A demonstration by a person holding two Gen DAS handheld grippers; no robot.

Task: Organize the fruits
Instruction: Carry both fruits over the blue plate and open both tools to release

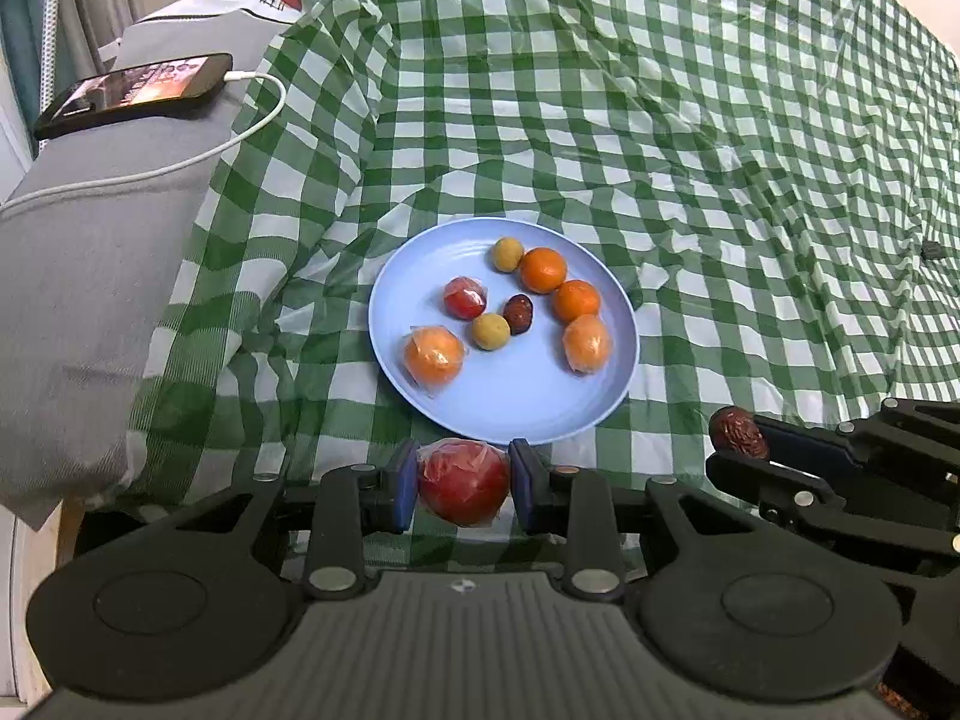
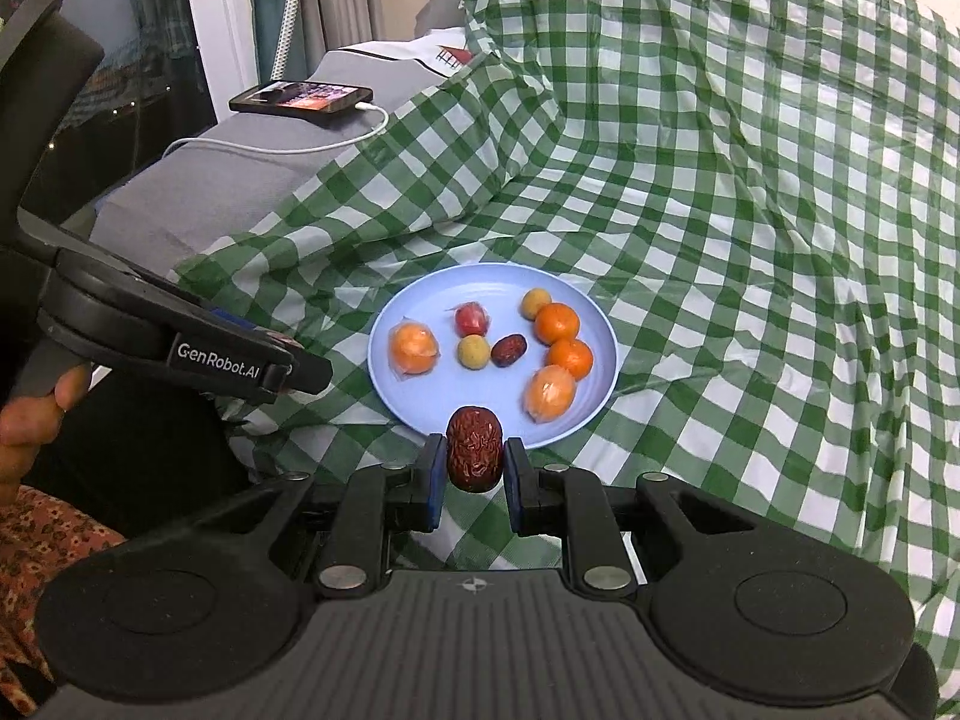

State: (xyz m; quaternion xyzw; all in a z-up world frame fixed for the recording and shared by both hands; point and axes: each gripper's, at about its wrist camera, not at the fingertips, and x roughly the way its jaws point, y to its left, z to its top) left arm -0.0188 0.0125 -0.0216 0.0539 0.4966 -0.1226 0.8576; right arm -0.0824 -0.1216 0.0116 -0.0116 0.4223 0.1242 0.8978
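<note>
Left wrist view: left gripper [image 1: 462,483] jaws clamp a plastic-wrapped red fruit [image 1: 463,480] just short of the round pale-blue plate [image 1: 510,396]. Right gripper [image 2: 474,456] pinches a wrinkled dark-red date [image 2: 474,447] at the plate's near rim. Risks — slick wrap slipping, date rolling off onto the green-checked cloth [image 2: 720,240], crowded fruits getting knocked.

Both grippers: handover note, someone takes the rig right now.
Left gripper: shut on a wrapped red fruit, just short of the blue plate.
Right gripper: shut on a red date, at the plate's near rim.
Done: eight fruits on the plate, among them the plate date.
Left: set both held fruits on the plate.
</note>
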